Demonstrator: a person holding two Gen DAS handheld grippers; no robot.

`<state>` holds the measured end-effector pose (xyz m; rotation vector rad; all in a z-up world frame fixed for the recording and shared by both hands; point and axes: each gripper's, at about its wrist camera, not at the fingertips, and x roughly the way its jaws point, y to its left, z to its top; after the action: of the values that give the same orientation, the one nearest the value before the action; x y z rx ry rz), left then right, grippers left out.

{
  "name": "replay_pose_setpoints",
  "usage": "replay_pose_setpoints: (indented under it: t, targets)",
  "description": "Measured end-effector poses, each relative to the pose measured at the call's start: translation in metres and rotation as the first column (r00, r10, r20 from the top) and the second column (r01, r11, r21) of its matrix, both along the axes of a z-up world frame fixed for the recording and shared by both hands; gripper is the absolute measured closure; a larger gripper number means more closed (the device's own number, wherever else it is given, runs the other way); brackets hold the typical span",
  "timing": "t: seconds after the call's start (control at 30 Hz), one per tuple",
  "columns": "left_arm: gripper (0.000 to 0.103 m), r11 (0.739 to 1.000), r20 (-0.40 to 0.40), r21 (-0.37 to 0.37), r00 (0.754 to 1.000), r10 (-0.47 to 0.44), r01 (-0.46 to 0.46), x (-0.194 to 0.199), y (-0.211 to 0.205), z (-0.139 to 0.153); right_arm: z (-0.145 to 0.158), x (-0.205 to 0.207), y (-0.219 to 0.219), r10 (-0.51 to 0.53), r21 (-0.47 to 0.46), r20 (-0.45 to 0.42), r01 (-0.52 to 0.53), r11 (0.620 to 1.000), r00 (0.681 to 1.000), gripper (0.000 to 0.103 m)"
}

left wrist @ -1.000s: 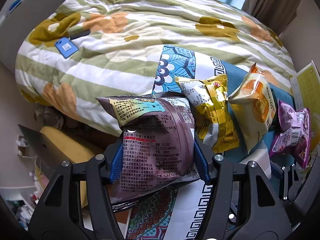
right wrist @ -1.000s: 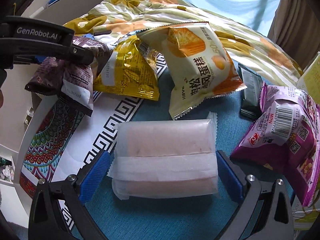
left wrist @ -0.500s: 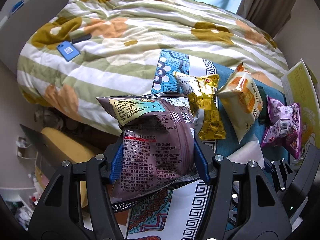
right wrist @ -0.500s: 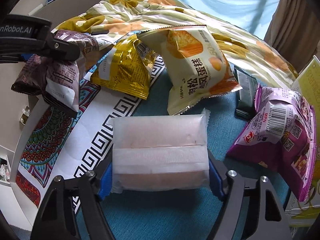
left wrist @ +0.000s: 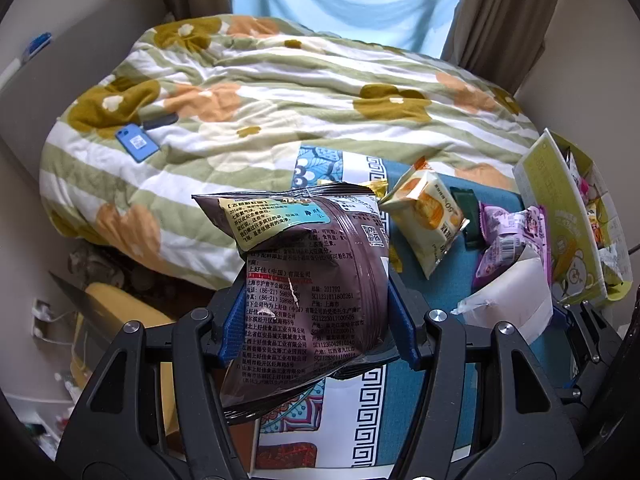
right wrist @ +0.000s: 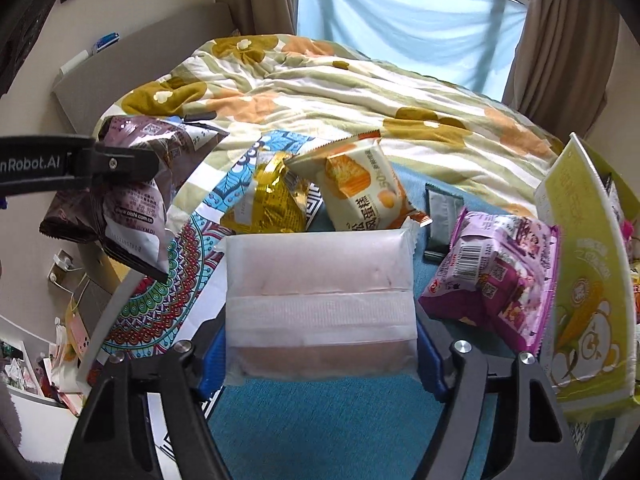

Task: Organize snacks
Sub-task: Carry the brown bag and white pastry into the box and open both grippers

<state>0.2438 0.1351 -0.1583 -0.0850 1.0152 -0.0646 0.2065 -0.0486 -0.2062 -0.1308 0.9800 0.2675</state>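
Observation:
My left gripper [left wrist: 316, 332] is shut on a brown snack bag [left wrist: 316, 280] and holds it in the air above the patterned cloth; it also shows in the right wrist view [right wrist: 128, 196]. My right gripper [right wrist: 320, 344] is shut on a white translucent packet [right wrist: 320, 300], lifted off the teal cloth; the packet shows in the left wrist view [left wrist: 516, 296]. A gold bag [right wrist: 268, 204], a cream-and-orange cake bag [right wrist: 360, 192], a purple bag [right wrist: 496, 276] and a dark bar [right wrist: 440, 216] lie on the cloth.
A yellow-green cardboard box [right wrist: 584, 280] holding several snacks stands at the right; it also shows in the left wrist view [left wrist: 560, 216]. A floral quilt [left wrist: 280, 100] covers the bed behind, with a blue phone [left wrist: 136, 142] on it. The table edge [right wrist: 120, 292] drops off at the left.
My right gripper has closed on the white packet and lifted it. Both grippers have risen and pulled back, the left still holding the brown bag.

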Motion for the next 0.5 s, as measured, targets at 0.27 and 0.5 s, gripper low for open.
replay_pose_setpoints:
  t: [0.27, 0.5]
  targets:
    - [0.046, 0.992, 0.09, -0.041, 0.99, -0.112, 0.116, -0.015, -0.035, 0.039, 0.059, -0.032, -0.026, -0.113, 0.046, 0.083, 0.109, 0.993, 0.99, 0.031]
    - [0.046, 0.972, 0.152, -0.064, 0.965, -0.213, 0.224, -0.015, -0.093, 0.07, 0.1, -0.051, -0.073, -0.252, 0.06, 0.145, 0.245, 0.968, 0.957, 0.031]
